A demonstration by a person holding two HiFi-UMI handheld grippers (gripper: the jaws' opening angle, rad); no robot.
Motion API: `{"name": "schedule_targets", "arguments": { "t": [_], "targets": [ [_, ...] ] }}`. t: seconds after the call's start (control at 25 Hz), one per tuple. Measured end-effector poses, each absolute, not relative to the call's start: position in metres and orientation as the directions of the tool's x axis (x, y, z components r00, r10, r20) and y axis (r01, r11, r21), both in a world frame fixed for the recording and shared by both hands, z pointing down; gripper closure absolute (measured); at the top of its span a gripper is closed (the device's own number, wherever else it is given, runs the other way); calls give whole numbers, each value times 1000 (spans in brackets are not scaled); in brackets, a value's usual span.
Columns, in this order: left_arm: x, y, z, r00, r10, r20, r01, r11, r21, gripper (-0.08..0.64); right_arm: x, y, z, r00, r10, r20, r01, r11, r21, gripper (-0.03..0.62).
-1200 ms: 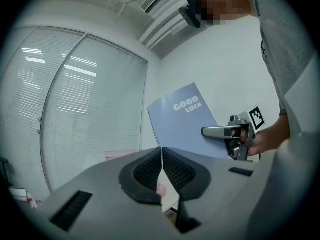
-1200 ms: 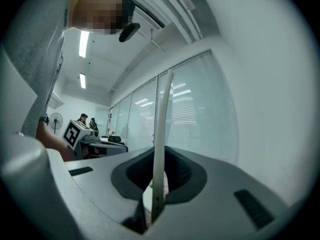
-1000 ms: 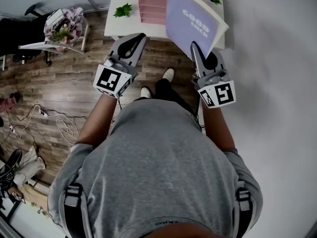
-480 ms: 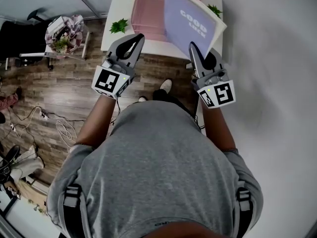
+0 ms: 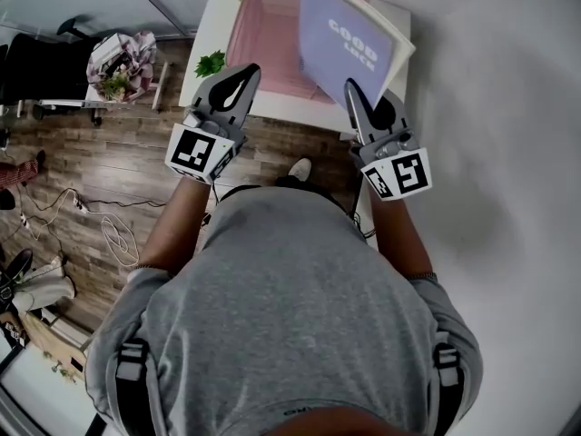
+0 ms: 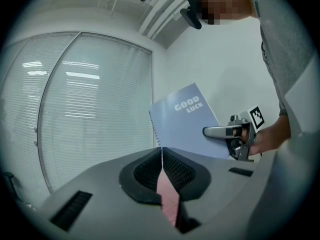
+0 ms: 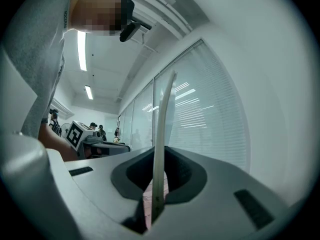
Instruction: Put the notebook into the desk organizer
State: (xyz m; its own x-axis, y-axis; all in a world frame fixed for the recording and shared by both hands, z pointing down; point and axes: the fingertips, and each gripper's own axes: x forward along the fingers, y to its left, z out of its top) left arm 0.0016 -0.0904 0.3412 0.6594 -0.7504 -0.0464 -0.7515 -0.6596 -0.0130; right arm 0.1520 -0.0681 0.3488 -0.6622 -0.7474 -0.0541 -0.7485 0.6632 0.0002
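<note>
**Right tongs** (image 7: 157, 184): the jaws are nearly together and clamp the lower edge of the notebook (image 5: 349, 48). In the right gripper view the notebook rises edge-on between the pads. It is gripped near one bottom corner only.

**Left tongs** (image 6: 161, 156): the jaws are closed on each other with nothing between them. They are held level, beside the right pair and apart from the notebook.

**Notebook**: it is upright in the air with its lilac cover turned toward the left tongs. It stands over the right part of the pink desk organizer (image 5: 263, 44) and is not yet inside it. The organizer stands on a white table (image 5: 218, 12), with a small green plant (image 5: 211, 63) near its corner.

**Step in hand**: this appears to be the carry to the slot, so the task is about midway.

**Doing it well**:
- Keep the cover vertical and parallel to the organizer's walls.
- Let the free bottom corner enter first, then lower until the bottom edge rests.
- Only then ease the jaws apart.
- A one-corner grip probably lets the notebook swing or sag, so the idle left tongs could steady its far edge.
- The dividers cannot be made out from here.
</note>
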Motion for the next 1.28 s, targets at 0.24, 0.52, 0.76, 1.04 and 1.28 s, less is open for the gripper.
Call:
{"name": "schedule_targets", "arguments": {
  "t": [0.24,0.52,0.76,1.04,1.28],
  "targets": [
    [7,-99,351,637,-770,-30,-771,-636,-34,535,155,-86,357,-698,-713,-67,-714,700,-10,554],
    [-4,-126,342,609,-793,-31,-793,-607,-51,535,146,-116,346,-725,-684,-75,-685,728,-26,554],
    [-16,-159,341,609,-792,-40,-793,-606,-61,535,133,-137,350,-727,-684,-60,-684,729,-18,554],
    [-25,-218,333,641,-764,-81,-768,-638,-60,537,115,-188,347,-718,-695,-42,-695,719,-27,554],
    [-40,-249,343,645,-763,-37,-764,-644,-41,537,95,-215,356,-741,-672,-16,-661,733,-161,554]
  ]
}}
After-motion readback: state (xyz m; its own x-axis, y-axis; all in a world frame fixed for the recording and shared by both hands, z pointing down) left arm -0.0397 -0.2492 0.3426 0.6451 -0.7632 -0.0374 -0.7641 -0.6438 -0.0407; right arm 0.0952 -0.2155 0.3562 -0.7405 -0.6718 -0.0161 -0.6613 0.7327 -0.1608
